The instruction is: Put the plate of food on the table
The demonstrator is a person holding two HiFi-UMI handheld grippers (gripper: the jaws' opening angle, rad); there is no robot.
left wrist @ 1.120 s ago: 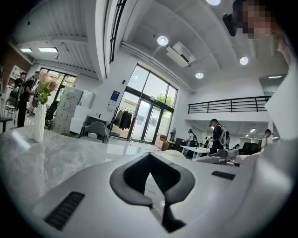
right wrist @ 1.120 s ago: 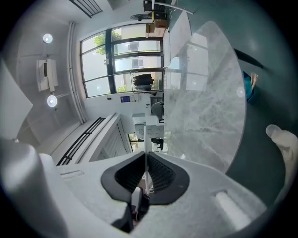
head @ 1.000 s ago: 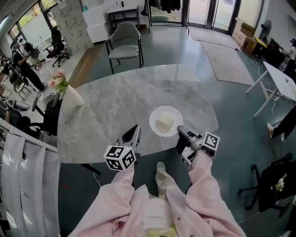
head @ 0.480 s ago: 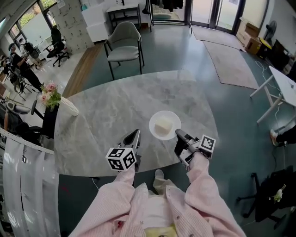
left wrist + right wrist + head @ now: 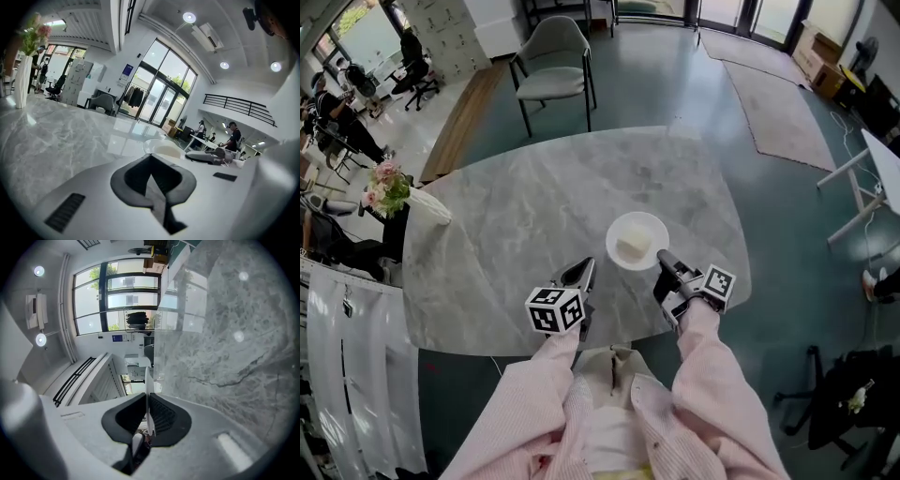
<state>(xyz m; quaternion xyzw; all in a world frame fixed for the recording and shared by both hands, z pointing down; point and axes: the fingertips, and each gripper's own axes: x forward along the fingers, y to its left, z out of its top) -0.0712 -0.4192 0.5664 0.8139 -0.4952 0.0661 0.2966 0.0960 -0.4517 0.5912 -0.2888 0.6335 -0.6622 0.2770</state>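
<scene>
One plate (image 5: 637, 241), level, rim in R gripper (image 5: 663, 261) jaws

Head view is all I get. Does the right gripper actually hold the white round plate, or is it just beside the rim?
Observer: It holds it. The right gripper view shows the right gripper shut on the white round plate, with the thin rim edge-on between the jaws.
Operator: Left gripper helping?
Observer: No. The left gripper is shut with nothing between its jaws. The plate is ahead of it, apart.
Operator: Plate down on the table?
Observer: The left gripper view shows it low over the grey marble table, but I can't tell if it touches.
</scene>
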